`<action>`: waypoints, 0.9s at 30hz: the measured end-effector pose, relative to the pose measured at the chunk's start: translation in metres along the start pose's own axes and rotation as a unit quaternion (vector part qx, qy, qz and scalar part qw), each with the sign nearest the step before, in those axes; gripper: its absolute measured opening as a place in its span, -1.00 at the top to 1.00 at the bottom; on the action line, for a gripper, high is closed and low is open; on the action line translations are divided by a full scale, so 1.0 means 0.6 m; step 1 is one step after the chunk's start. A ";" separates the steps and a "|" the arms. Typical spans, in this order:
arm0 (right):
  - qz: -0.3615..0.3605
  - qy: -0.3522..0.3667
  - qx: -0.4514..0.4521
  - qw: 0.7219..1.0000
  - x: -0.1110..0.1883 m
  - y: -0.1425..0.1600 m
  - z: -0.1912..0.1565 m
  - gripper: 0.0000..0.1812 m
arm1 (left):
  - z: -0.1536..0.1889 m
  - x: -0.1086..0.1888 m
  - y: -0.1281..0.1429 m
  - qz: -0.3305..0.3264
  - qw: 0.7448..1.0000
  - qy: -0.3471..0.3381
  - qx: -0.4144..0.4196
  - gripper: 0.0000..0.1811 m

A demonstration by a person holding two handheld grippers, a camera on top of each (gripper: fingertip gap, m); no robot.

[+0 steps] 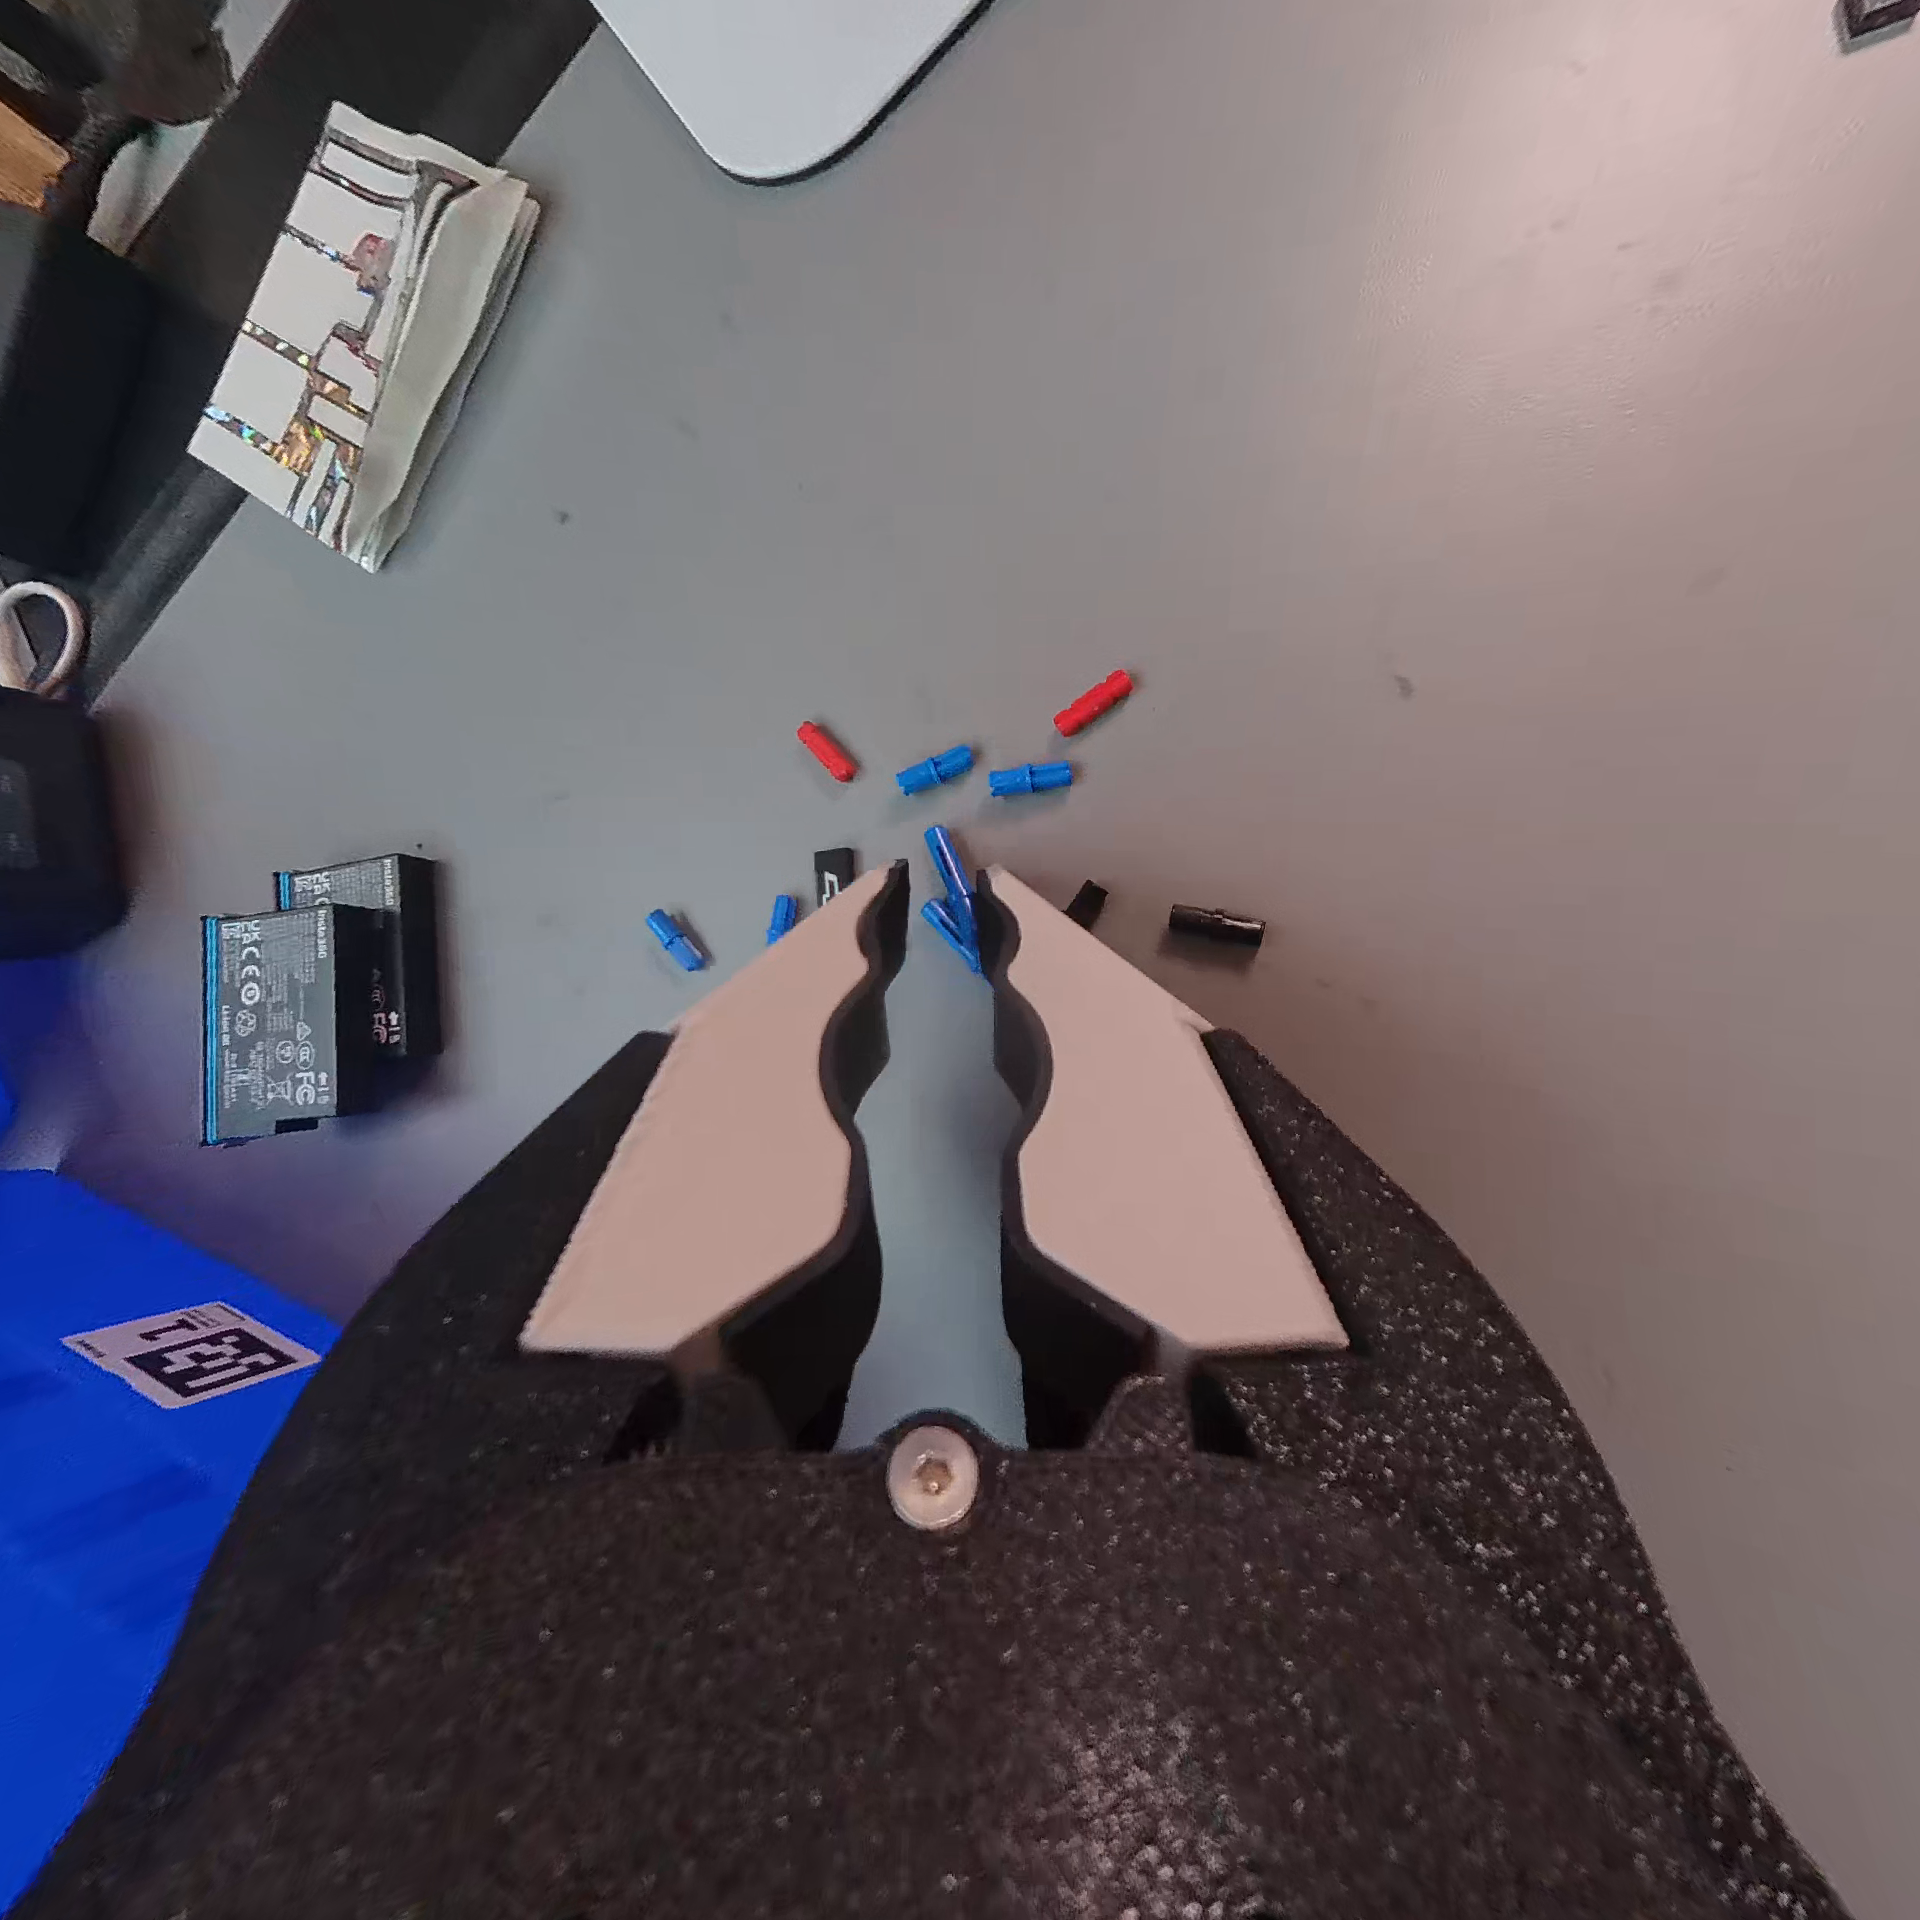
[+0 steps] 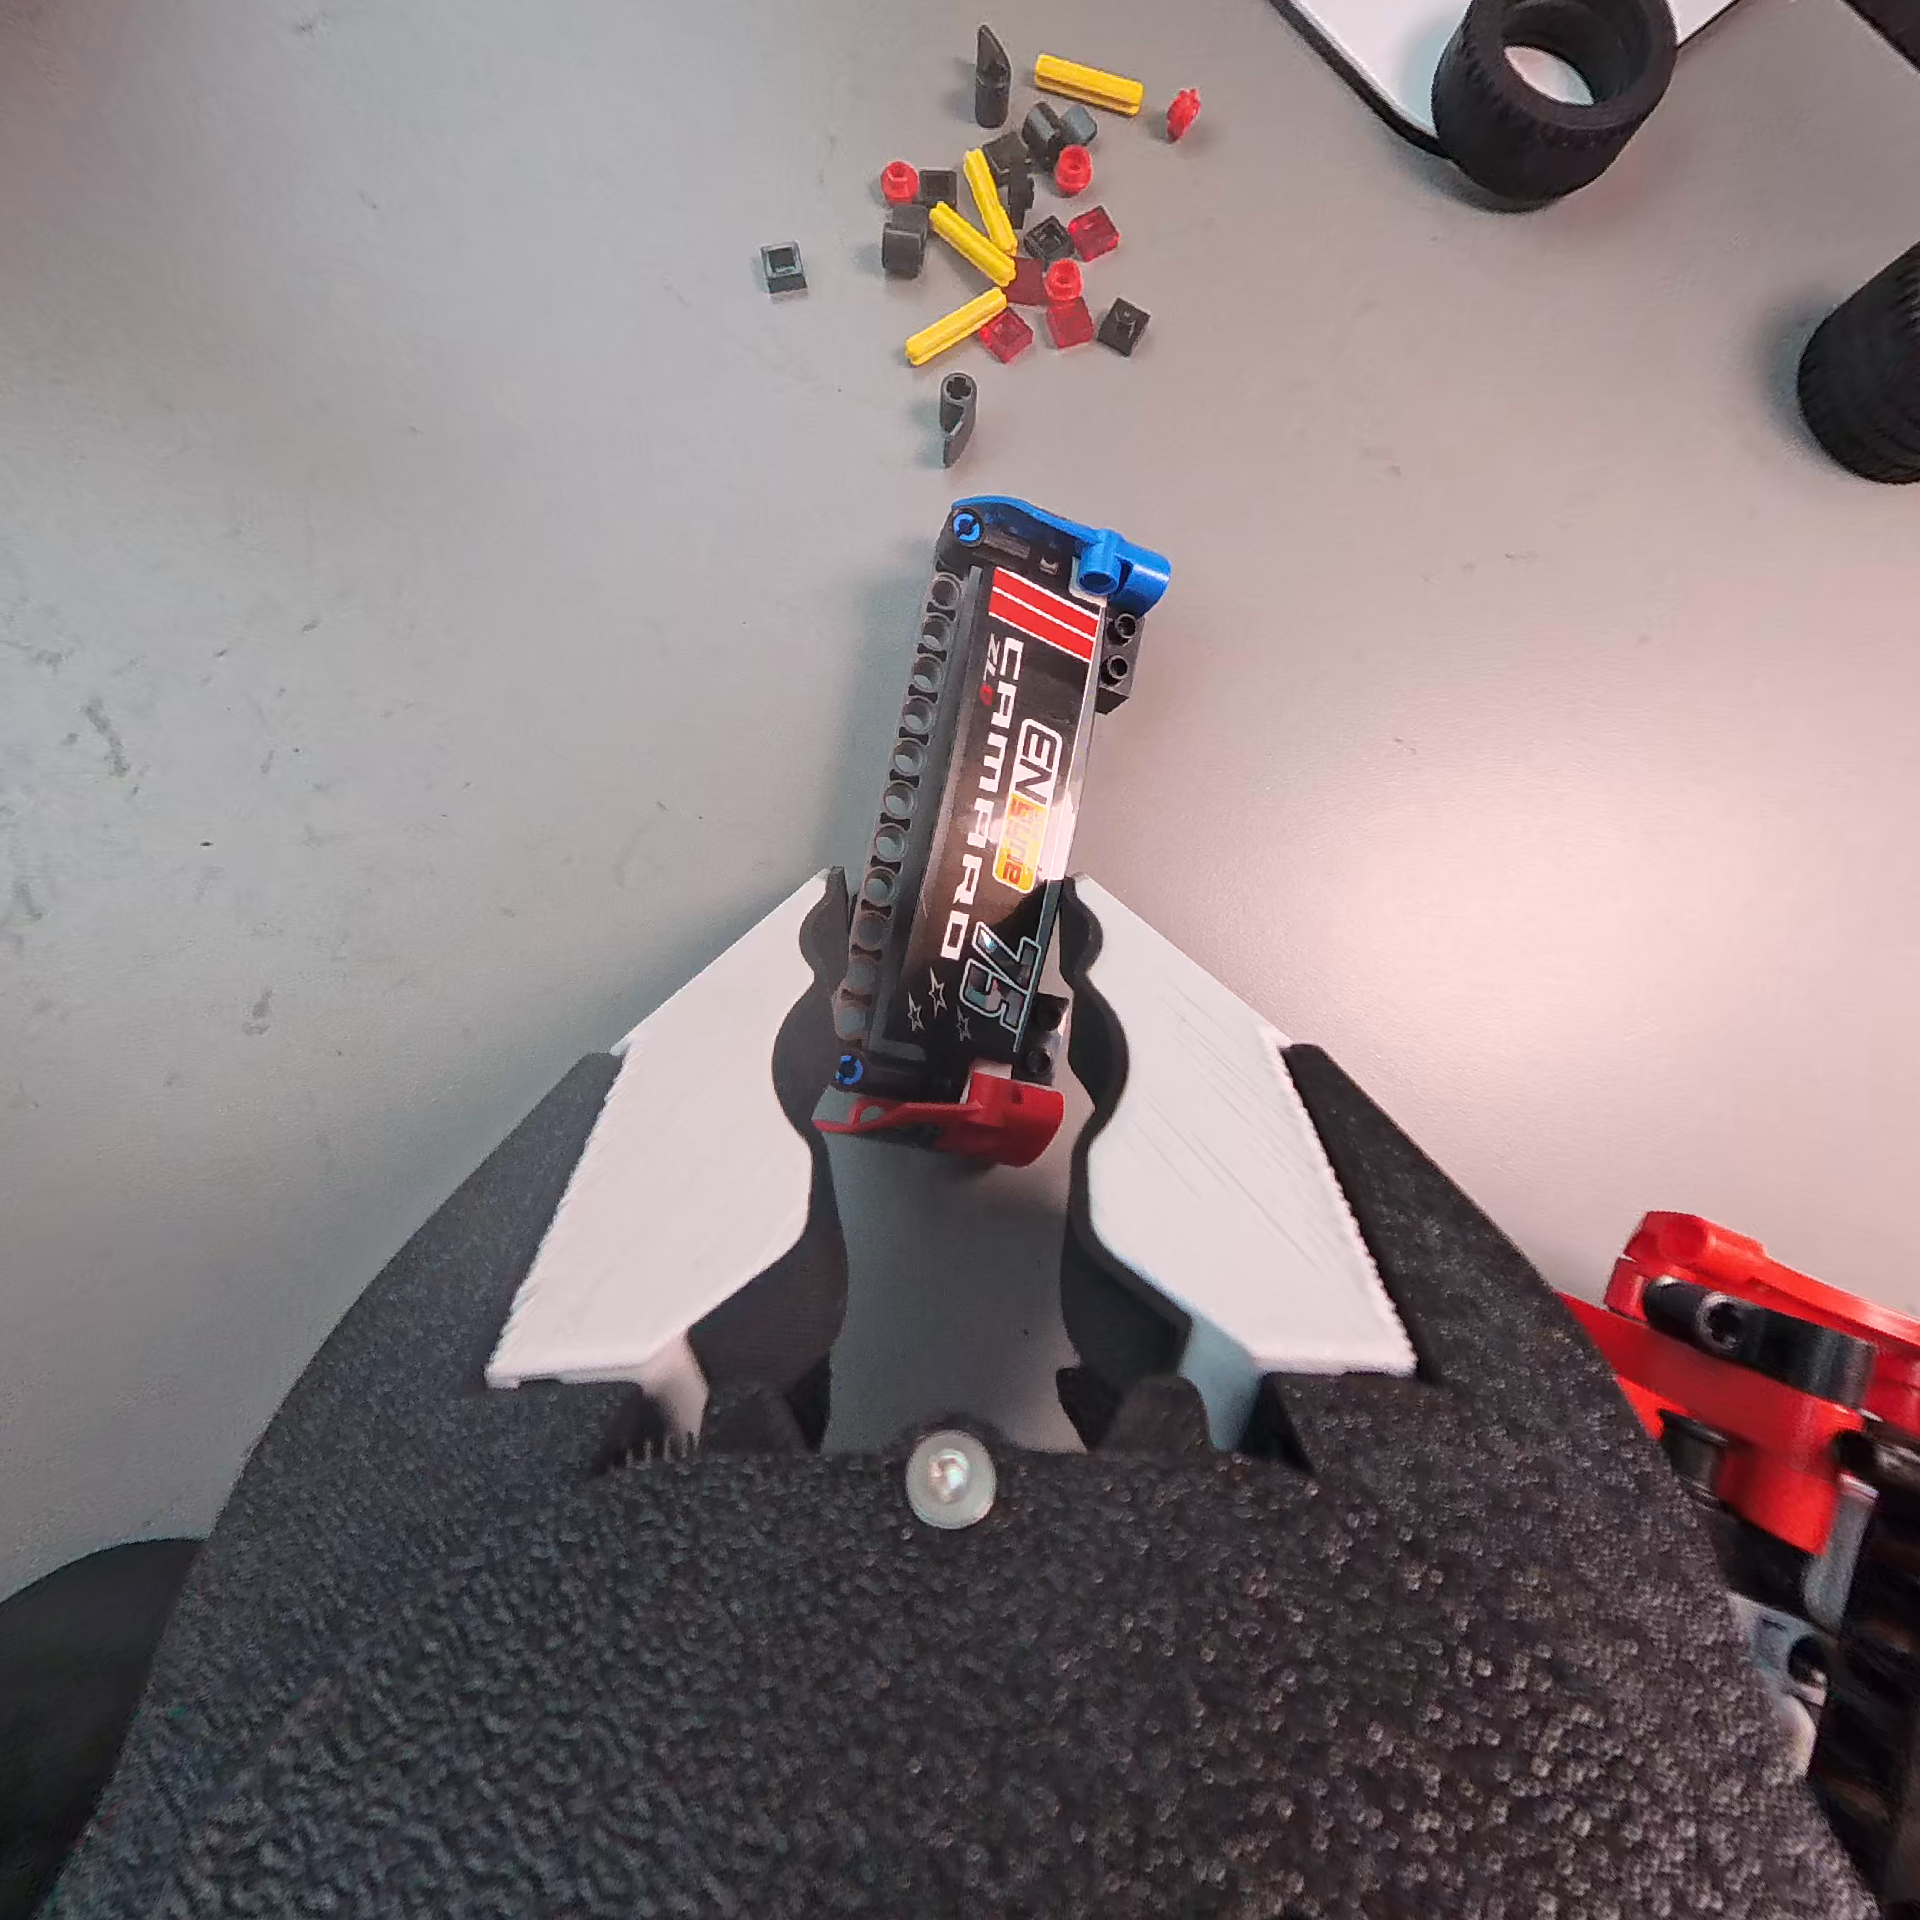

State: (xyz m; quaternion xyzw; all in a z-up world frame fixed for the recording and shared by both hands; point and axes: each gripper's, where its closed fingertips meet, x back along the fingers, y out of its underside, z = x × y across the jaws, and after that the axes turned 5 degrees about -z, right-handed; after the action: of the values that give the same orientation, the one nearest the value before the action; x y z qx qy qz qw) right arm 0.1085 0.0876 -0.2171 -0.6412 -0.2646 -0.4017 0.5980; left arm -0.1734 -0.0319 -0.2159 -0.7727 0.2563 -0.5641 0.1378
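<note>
In the left wrist view my left gripper (image 1: pixel 942 875) is low over the grey table (image 1: pixel 1351 520), its jaws a little apart. Two blue pins (image 1: pixel 951 899) lie between the fingertips, against the right finger; I cannot tell if they are pinched. More blue pins (image 1: pixel 935 770), red pins (image 1: pixel 1092 702) and black pins (image 1: pixel 1216 922) lie scattered around the tips. In the right wrist view my right gripper (image 2: pixel 954 888) is shut on a long black brick panel (image 2: pixel 977 790) with a sticker, a blue piece at its far end and a red piece at its near end.
Two black battery packs (image 1: pixel 312 997), a folded paper sheet (image 1: pixel 364 332) and a blue box (image 1: pixel 104 1507) lie at the left. In the right wrist view a heap of small yellow, red and black parts (image 2: pixel 1013 229) lies ahead, black tyres (image 2: pixel 1553 88) far right, a red brick model (image 2: pixel 1766 1382) near right. Some 30 centimeters of space lies between my two pairs of fingers.
</note>
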 end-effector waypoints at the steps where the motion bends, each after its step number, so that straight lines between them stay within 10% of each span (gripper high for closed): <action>1: 0.001 0.001 0.002 1.000 0.000 -0.001 0.000 0.56 | 0.001 0.006 -0.006 0.013 1.000 0.004 0.003 0.85; 9: 0.075 -0.018 0.028 0.997 0.026 -0.044 -0.018 0.70 | 0.128 0.107 -0.096 0.208 0.949 0.231 0.039 0.72; 18: 0.227 -0.052 0.224 0.946 0.071 -0.112 -0.133 0.71 | 0.225 0.149 -0.105 0.218 0.883 0.410 0.067 0.61; 27: 0.349 -0.071 0.319 0.878 0.100 -0.145 -0.237 0.71 | 0.230 0.245 -0.121 0.262 0.743 0.598 0.145 0.58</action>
State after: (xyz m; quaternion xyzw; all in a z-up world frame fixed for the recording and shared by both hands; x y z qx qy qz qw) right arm 0.0409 -0.0476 -0.1243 -0.4933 -0.1792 -0.0145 0.8511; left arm 0.0084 -0.0631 -0.1066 -0.1498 0.3938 -0.8826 0.2086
